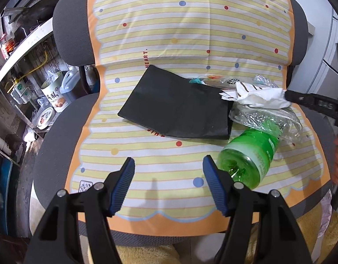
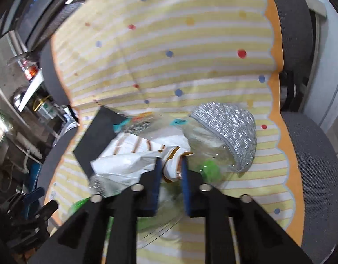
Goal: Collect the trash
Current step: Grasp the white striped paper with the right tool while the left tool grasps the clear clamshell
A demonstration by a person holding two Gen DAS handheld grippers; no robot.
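Observation:
Trash lies on a chair covered by a yellow striped cloth [image 1: 169, 44]. A green plastic bottle [image 1: 250, 156] lies on its side at the seat's right, under clear crumpled plastic [image 1: 268, 116]. A white paper wrapper with brown stripes [image 1: 257, 96] sits above it, beside a flat black sheet [image 1: 180, 107]. My left gripper [image 1: 168, 171] is open and empty, low over the seat, its right finger beside the bottle's base. My right gripper [image 2: 171, 165] is shut on the white wrapper [image 2: 129, 165]. A silvery clear bag [image 2: 230, 136] lies right of it.
The grey chair frame [image 1: 68, 28] edges the cloth. Left of the chair stand shelves with tins and a jug [image 1: 54, 92]. A white cabinet [image 1: 331, 66] is at the right. A yellow towel [image 1: 147, 255] hangs below the seat's front.

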